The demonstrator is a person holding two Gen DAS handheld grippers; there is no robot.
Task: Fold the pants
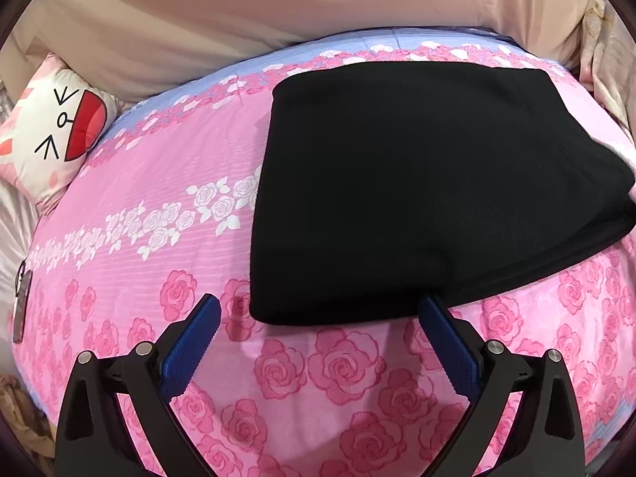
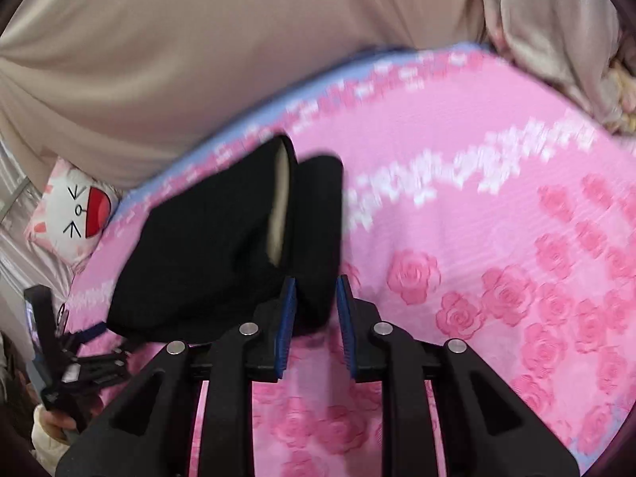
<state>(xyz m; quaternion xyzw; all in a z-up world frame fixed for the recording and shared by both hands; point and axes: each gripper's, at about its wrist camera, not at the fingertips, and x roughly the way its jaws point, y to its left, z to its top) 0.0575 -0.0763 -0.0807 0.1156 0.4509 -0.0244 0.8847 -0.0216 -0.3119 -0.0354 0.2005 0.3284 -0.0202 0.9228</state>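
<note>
Black pants (image 1: 417, 183) lie folded into a thick rectangle on a pink rose bedspread (image 1: 151, 206). My left gripper (image 1: 318, 306) stands wide open at the near edge of the pants. Its left pad rests clear of the cloth, while its right pad's tip touches the hem. In the blurred right wrist view, my right gripper (image 2: 317, 284) has its jaws narrow, with a fold at the right end of the pants (image 2: 198, 262) filling the gap between the blue pads. A pale strip shows in a gap between the layers. The left gripper's black frame (image 2: 79, 357) is at the lower left, in a person's hand (image 2: 51, 421).
A cartoon-face pillow (image 1: 59, 127) sits at the bed's far left corner. Beige fabric (image 1: 238, 20) hangs behind the bed. Crumpled pale bedding (image 1: 604, 79) is bunched at the far right. A small dark flat object (image 1: 22, 306) lies at the bed's left edge.
</note>
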